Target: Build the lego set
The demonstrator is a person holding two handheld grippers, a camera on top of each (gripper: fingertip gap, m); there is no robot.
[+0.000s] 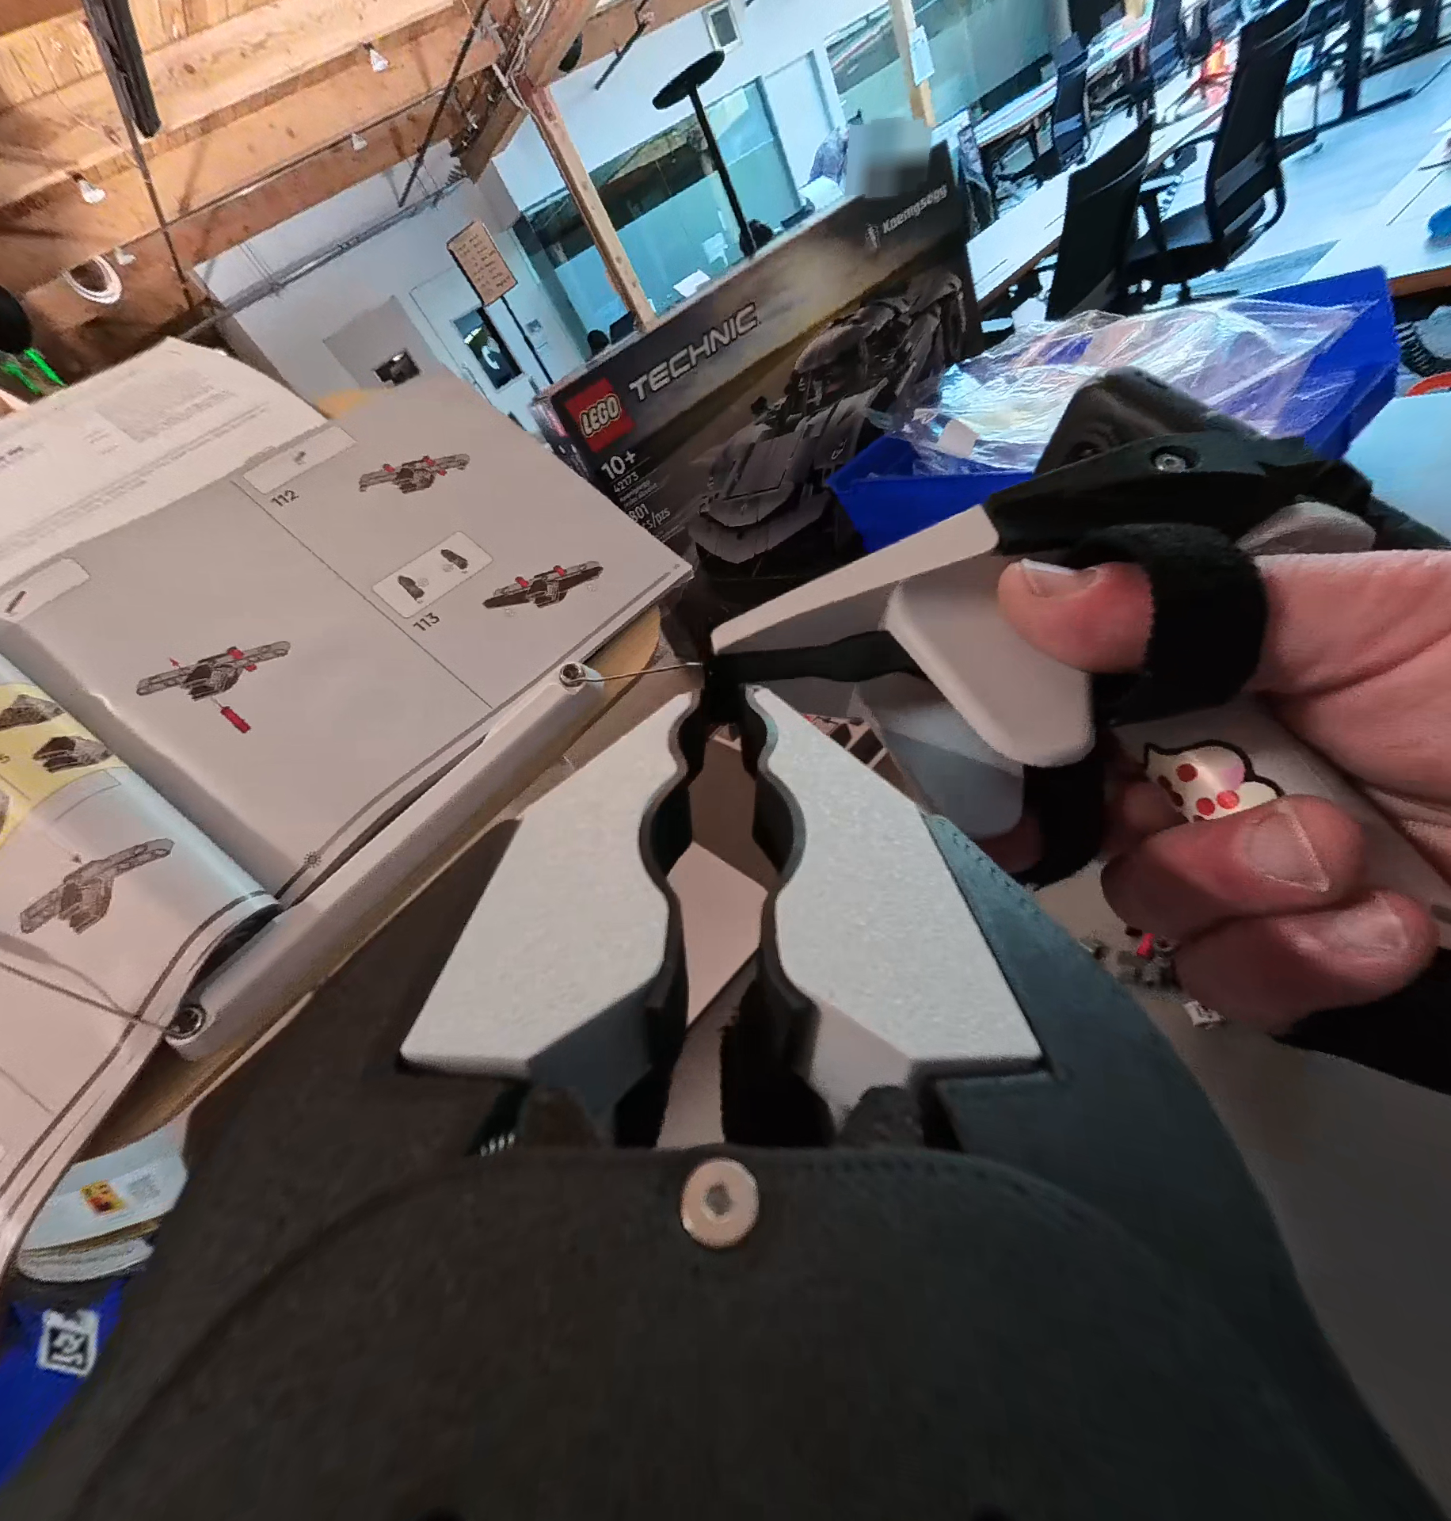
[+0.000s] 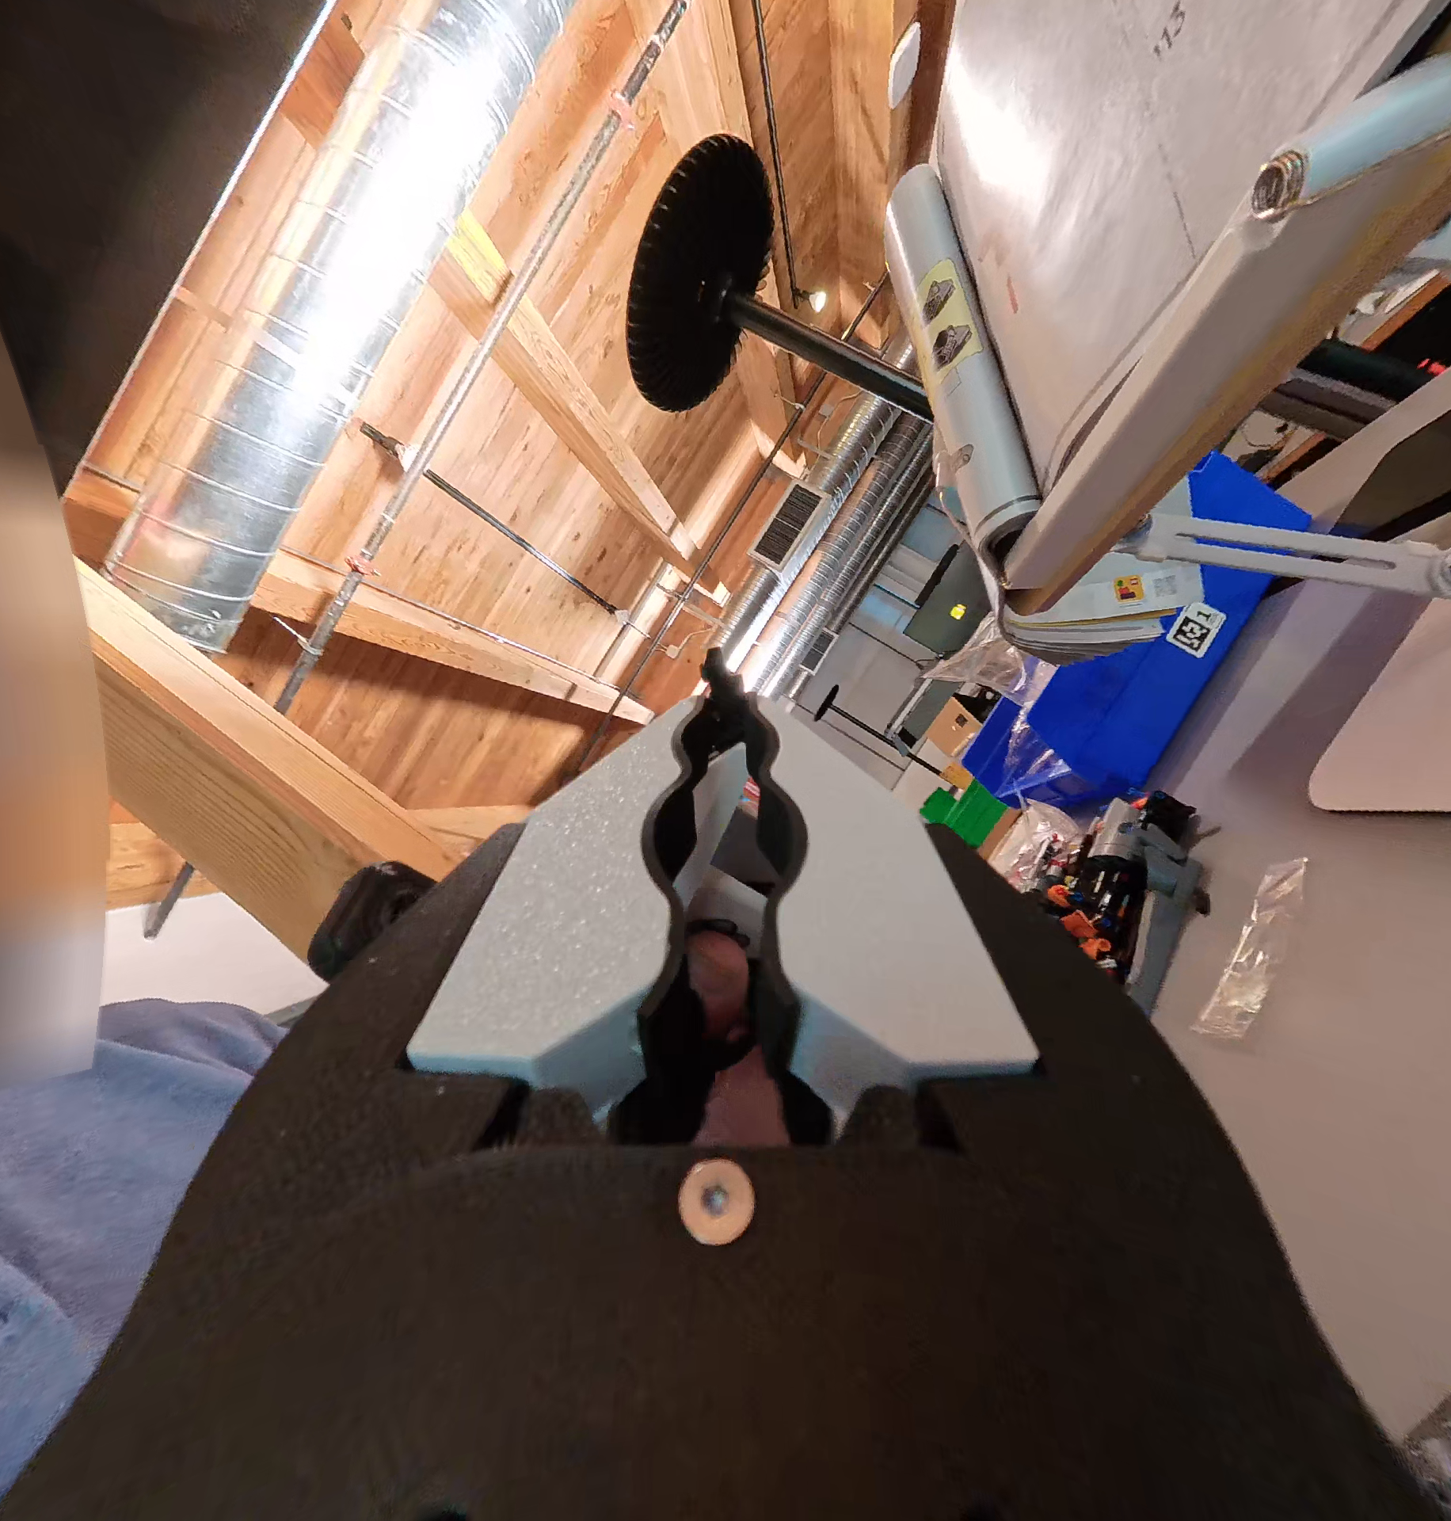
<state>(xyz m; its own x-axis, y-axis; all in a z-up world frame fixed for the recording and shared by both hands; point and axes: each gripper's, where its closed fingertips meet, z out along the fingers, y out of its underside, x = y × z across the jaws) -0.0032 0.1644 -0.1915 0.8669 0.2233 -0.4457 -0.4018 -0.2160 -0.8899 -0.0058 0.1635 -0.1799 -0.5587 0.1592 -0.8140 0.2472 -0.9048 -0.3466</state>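
The left claw point(image 1: 724, 714) is squeezed almost shut, and its tips pinch a small black lego piece point(image 1: 726, 700). The right claw point(image 1: 718, 646) comes in from 3 o'clock in the left wrist view, held in a person's hand point(image 1: 1249, 790), and its pointed tips meet that same black piece, so both claws seem to grip one little piece between them, up in the air above the surface point(image 2: 1315, 1152). In the right wrist view the right claw point(image 2: 726, 700) is also nearly shut, with a bit of black piece point(image 2: 718, 671) poking out past its tips at 12 o'clock. It is too small and dark to tell just what kind of piece it is, or if it is one piece or two being pushed together. The instruction book point(image 1: 237, 658) lies open at 9 o'clock on a stand, showing pictures of a flat dark part with red pins. The lego box point(image 1: 755, 395) stands behind at 12 o'clock, and a blue bin point(image 1: 1323, 362) with clear bags sits at 2 o'clock. In the right wrist view a partly built grey and black model point(image 2: 1134, 872) with orange bits rests on the surface at 3 o'clock, with loose pieces beside it and an empty-looking little clear bag point(image 2: 1253, 946) near it. So I think a good chunk of the set is already built, and the book is open far in. What is left, I think, is to finish this small part, join it to the model, and go on with the later pages.
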